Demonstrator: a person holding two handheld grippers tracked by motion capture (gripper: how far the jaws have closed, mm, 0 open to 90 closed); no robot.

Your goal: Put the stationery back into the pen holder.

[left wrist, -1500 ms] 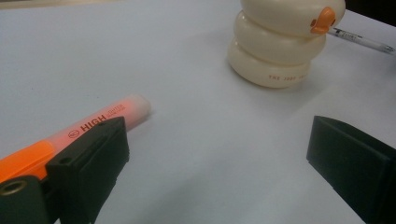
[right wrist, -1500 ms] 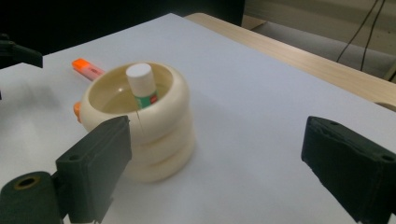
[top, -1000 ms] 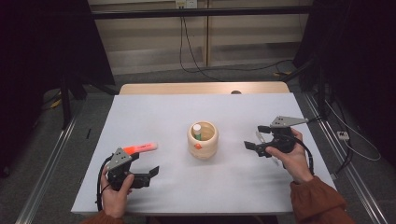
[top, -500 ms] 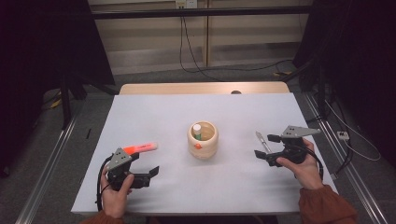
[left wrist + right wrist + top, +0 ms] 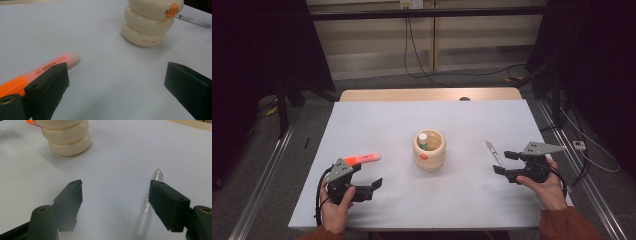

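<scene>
A cream ribbed pen cup (image 5: 429, 150) with an orange beak stands mid-table and holds a white-and-green marker (image 5: 423, 140). An orange highlighter (image 5: 362, 159) lies left of it, and a clear pen (image 5: 494, 153) lies to its right. My left gripper (image 5: 368, 176) is open just in front of the highlighter. In the left gripper view the highlighter (image 5: 53, 63) runs behind the left jaw, and the cup (image 5: 147, 25) stands farther off. My right gripper (image 5: 503, 162) is open beside the pen. In the right gripper view the pen (image 5: 147, 210) lies partly behind the right jaw.
The white table (image 5: 377, 120) has open surface behind the cup. Its near edge runs just below both hands. A wooden strip (image 5: 427, 94) lines the far edge. Cables lie on the floor beyond, and metal rails (image 5: 267, 170) run along both sides.
My right gripper has drawn back toward the near right of the table and come down lower beside the clear pen. The left gripper and the highlighter have stayed put.
</scene>
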